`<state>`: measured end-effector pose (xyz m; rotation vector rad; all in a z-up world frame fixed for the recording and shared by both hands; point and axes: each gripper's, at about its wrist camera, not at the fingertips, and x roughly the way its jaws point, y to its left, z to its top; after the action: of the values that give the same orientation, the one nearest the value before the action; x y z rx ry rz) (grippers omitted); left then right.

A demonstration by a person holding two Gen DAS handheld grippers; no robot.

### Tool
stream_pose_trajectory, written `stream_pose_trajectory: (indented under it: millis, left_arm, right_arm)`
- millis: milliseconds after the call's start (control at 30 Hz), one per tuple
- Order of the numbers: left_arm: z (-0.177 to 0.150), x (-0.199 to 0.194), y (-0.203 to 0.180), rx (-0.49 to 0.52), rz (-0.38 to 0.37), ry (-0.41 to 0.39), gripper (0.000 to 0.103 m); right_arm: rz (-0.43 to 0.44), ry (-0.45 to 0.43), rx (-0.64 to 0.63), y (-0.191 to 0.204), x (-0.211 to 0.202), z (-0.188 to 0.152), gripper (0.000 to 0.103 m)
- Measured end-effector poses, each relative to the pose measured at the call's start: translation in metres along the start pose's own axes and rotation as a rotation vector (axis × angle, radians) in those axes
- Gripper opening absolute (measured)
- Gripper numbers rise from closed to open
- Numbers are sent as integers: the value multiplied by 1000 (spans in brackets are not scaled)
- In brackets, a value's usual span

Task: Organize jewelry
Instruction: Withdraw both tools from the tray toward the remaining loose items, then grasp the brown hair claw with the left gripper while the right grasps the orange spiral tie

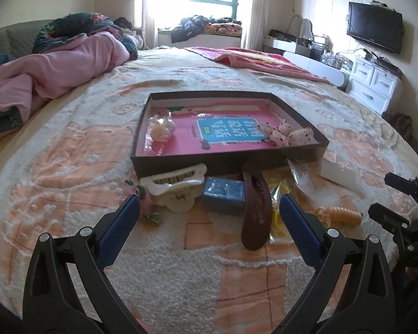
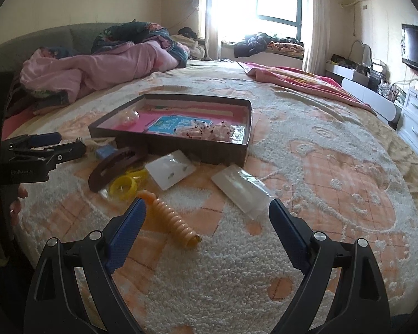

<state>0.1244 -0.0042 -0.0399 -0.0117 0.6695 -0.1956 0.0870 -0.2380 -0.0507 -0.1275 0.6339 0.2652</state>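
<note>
A shallow dark box [image 1: 228, 158] [image 2: 170, 146] with a pink lining lies on the bed; a bagged pale piece [image 1: 161, 129] and a spotted fabric bow [image 1: 285, 133] [image 2: 211, 132] lie in it. Loose in front of it are a white hair claw [image 1: 175, 190], a blue packet [image 1: 223, 193], a brown hair clip [image 1: 256, 208] [image 2: 114, 167], yellow rings [image 2: 125, 185], an orange spiral tie [image 2: 172, 218] [image 1: 340, 214], an earring card [image 2: 171, 172] and a clear bag [image 2: 242, 188]. My left gripper [image 1: 209, 208] hovers open over the packet and clip. My right gripper [image 2: 207, 211] is open beside the spiral.
The bed carries a fluffy cream and orange blanket [image 2: 306, 194]. A pink quilt [image 1: 55, 69] is heaped at the back left, and a pink towel [image 2: 292, 79] lies at the back right. White drawers [image 1: 376, 83] and a wall television [image 1: 374, 26] stand to the right.
</note>
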Motion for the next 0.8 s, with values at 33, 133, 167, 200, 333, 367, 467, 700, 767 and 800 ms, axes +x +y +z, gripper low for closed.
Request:
stream_pose_trajectory:
  millis: [33, 133, 167, 200, 333, 367, 467, 700, 767, 800]
  left_arm:
    - [-2, 2, -1, 1, -8, 11, 92]
    - [-5, 8, -3, 0, -23, 35, 92]
    - [-7, 10, -4, 0, -27, 43, 91]
    - [-7, 12, -5, 0, -30, 47, 91]
    - [-10, 18, -8, -6, -63, 74, 88]
    - [-11, 20, -9, -5, -70, 80, 88]
    - [-14, 25, -13, -10, -89, 99, 87]
    - [-15, 39, -13, -43, -130, 144, 77]
    - [-16, 42, -12, -55, -136, 155, 74]
    - [-16, 43, -12, -58, -138, 158, 73]
  right_arm:
    - [-1, 0, -11, 1, 1, -1, 87]
    - [-4, 2, -38, 4, 7, -5, 87]
    - [-5, 5, -42, 5, 9, -6, 87]
    - [-4, 10, -48, 5, 12, -7, 87]
    - [-5, 19, -69, 7, 19, -9, 87]
    - [-5, 21, -75, 7, 21, -9, 87]
    - [1, 40, -88, 9, 28, -12, 87]
    - [4, 70, -135, 16, 44, -14, 86]
    - [6, 71, -145, 17, 47, -14, 86]
    - [7, 70, -151, 19, 48, -14, 85]
